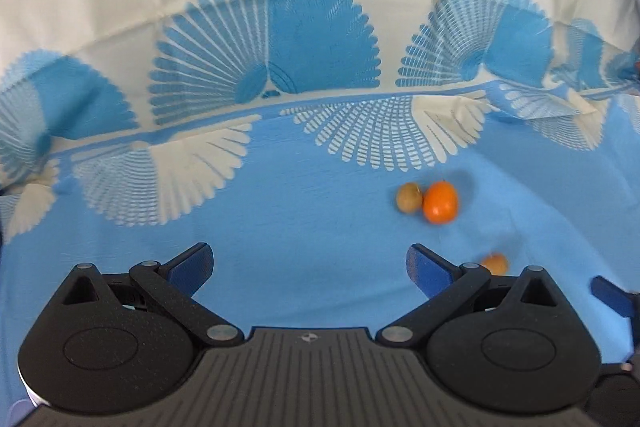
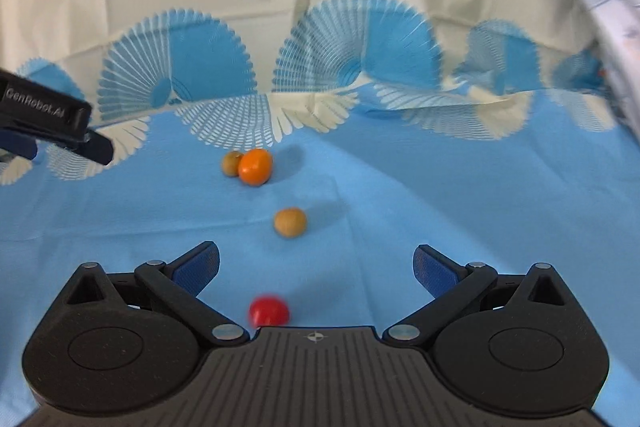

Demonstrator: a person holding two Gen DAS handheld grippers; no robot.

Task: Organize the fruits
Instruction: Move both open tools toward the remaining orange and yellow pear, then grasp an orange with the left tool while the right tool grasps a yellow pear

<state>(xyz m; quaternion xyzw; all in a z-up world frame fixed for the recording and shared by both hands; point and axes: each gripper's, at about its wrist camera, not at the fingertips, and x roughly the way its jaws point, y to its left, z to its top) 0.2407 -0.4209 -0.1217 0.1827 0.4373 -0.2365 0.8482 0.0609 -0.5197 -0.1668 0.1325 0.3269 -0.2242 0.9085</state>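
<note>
Left wrist view: the left tongs (image 1: 310, 267) gape wide, empty, over the blue fan-patterned cloth (image 1: 280, 227); a round orange fruit (image 1: 440, 202) touches a small brownish-green fruit (image 1: 409, 197) ahead to the right. Right wrist view: the right tongs (image 2: 316, 269) spread wide, a small glossy red fruit (image 2: 269, 310) just short of them, nearer than the orange fruit. It looks light, smooth, prone to rolling; pinch gently across its middle.

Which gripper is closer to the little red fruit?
Right. The red fruit lies between the open right gripper fingers, close below it. The left gripper, also open, doesn't see it.
</note>
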